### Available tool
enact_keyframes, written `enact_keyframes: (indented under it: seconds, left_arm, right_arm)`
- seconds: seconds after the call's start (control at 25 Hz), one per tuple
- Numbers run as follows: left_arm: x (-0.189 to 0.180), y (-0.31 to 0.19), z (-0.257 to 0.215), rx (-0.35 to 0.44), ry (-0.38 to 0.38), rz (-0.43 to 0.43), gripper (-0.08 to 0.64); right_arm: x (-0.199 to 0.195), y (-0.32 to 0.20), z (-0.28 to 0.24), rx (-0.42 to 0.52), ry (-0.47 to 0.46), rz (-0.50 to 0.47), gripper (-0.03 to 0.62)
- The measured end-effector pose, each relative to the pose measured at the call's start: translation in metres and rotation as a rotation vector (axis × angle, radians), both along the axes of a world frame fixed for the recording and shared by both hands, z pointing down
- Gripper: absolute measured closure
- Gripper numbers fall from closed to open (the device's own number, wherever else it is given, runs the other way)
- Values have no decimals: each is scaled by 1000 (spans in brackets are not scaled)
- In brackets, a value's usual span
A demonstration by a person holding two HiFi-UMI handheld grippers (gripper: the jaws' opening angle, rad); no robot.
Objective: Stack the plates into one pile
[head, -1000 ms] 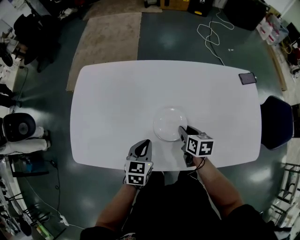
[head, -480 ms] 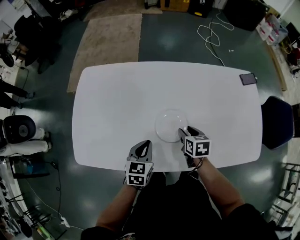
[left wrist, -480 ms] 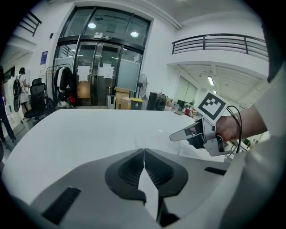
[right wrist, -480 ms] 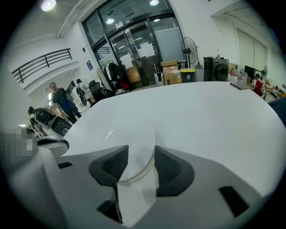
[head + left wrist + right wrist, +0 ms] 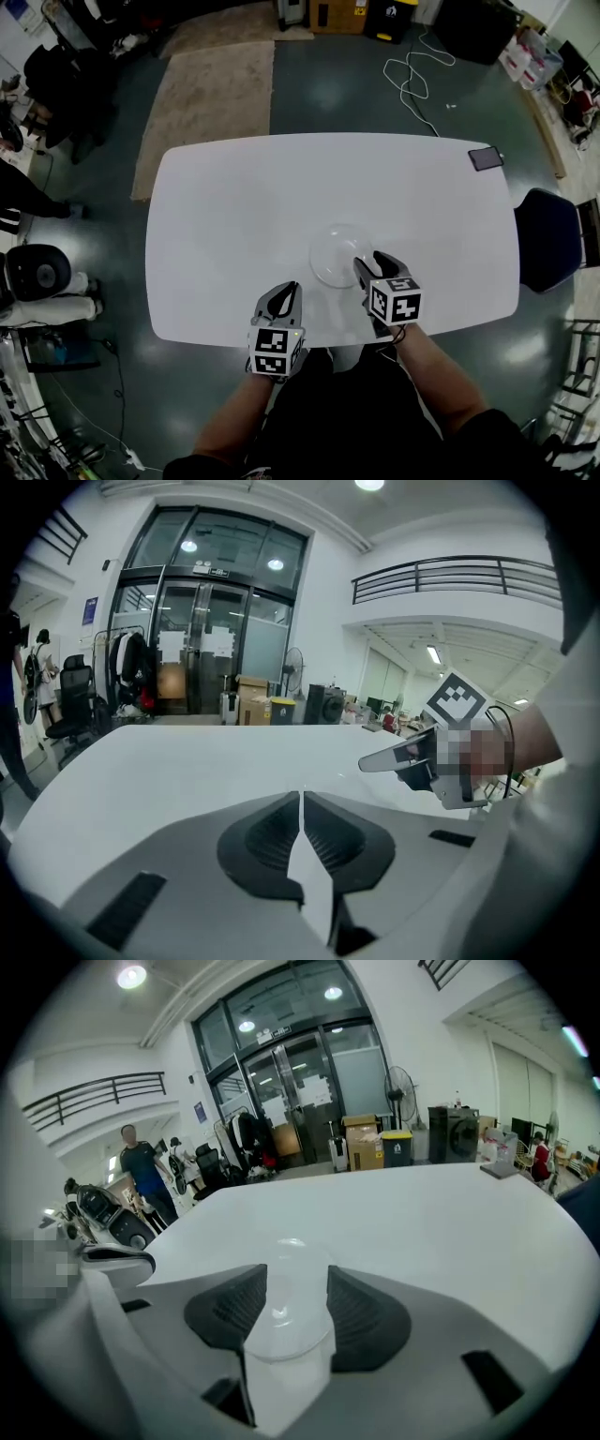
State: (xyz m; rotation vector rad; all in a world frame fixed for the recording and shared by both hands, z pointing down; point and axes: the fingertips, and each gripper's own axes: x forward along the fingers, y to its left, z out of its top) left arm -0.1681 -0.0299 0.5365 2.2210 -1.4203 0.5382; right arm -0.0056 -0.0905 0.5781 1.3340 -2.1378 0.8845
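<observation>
Checking the right gripper (image 5: 295,1277) first: its jaws are spread wide and have just been opening. The clear plate pile (image 5: 286,1321) shows in the gap between them, but neither pad presses on it. From the head view, the tips sit just at the pile's near right rim. I read this as a release, with the plate let go and nothing carried.

Left gripper (image 5: 301,803): jaws pressed together with nothing between them. It hovers over the near edge of the table (image 5: 234,206), left of the pile and apart from it.

Position of the pile: near the middle of the table, toward the person's side, flat on the surface, between the two grippers and closer to the right one.

Progress, judged from how things lie: the stacking looks done or all but done. Only one heap of plates is visible, and no loose plate lies anywhere else on the tabletop. All that seems left is drawing the right gripper clear.

Counts:
- grippers: two
- plate piles: one; the plates are clear, so I cannot tell how many are in it
- stray plates: none seen
- phone (image 5: 486,158): one, at the far right corner, well apart from the pile
- chair (image 5: 548,239): one, off the table's right end
</observation>
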Motion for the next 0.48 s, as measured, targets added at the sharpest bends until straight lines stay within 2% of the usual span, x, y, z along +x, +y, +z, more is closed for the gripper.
enact_keyframes:
  seconds: [0.08,0.16,0.24,0.36,0.48]
  left_arm:
    - [-2,0,-8,18,5,6,535]
    - [-4,-1,-20,51,18,9,535]
    - [-6,-2,-35,92,25,13,534]
    - [-10,-1,-58,157,33,27,522]
    - [-14,0,-81,221,26,45,478]
  right_arm:
    - [-5,1,-19,72,-48,-7,391]
    - [-10,3,-44,155,-104,-12,490]
    - [-13,6,-69,240,-124,-22,554]
    - [-19,15,-104,353,-109,-60,572]
    - [-23,27,-137,443,-91,-94,574]
